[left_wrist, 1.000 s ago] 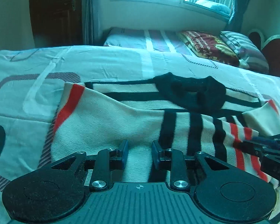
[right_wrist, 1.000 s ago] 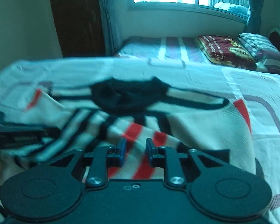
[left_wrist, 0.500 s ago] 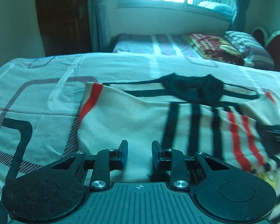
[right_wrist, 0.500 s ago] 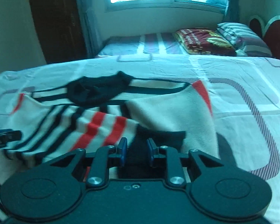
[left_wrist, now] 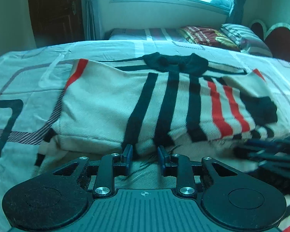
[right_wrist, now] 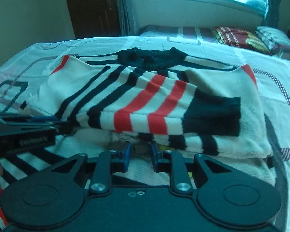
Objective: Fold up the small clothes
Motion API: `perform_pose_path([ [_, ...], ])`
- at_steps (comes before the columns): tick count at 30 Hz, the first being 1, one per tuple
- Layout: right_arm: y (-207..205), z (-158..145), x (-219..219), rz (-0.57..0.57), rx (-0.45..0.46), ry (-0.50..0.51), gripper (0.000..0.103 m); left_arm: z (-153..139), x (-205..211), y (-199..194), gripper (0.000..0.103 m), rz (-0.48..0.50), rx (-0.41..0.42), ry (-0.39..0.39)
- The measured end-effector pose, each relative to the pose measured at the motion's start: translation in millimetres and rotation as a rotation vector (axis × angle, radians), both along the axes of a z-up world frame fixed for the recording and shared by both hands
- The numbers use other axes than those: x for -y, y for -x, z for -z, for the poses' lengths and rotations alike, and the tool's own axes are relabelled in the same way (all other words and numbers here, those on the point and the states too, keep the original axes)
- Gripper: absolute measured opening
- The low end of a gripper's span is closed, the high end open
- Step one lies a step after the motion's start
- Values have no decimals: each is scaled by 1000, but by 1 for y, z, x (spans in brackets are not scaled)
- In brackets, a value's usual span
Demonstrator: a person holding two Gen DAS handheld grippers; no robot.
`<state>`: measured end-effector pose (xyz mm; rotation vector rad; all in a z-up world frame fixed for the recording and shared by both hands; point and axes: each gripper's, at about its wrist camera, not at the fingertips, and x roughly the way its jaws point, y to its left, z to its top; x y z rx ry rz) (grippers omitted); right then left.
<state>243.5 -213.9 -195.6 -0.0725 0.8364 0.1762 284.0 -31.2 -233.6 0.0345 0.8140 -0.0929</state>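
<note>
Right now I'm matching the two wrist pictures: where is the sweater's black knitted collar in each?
Left wrist: black knitted collar sits upper centre, right of the middle.
Right wrist: the collar sits upper centre, near the middle.
Shared landmark: the dark red patterned pillow behind it.

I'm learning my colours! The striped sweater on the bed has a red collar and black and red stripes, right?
Not quite. The collar is black, not red, as the right wrist view shows. The rest holds: the sweater lies on the bed and has black and red stripes.
</note>
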Motion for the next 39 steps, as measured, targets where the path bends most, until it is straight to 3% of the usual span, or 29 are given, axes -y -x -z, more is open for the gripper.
perform_pose_path([
  [4, 16, 0, 34, 61, 0, 4, 22, 3, -25, 15, 28, -70, -25, 40],
  [10, 40, -4, 70, 143, -16, -25, 22, 2, -46, 45, 28, -131, -34, 11],
  [15, 62, -16, 48, 45, -32, -152, 27, -15, -25, 71, 29, -103, -29, 52],
  [18, 75, -18, 16, -63, -29, -127, 27, -19, 1, 81, 29, -41, -41, 78],
  [22, 95, -9, -10, -158, -34, -53, 27, -7, 22, 96, 29, -11, -72, 38],
  [25, 109, 0, -11, -187, -16, 43, 25, -1, 16, 114, 29, 10, -47, -12],
  [32, 133, 0, 52, 23, -5, 87, 24, 1, -48, 154, 28, 27, -34, -33],
  [37, 148, -4, 52, 142, -16, 126, 25, 0, -61, 165, 28, 41, -38, -29],
  [39, 157, -12, 39, 139, 14, 85, 28, -5, -57, 169, 29, 50, -33, -31],
])
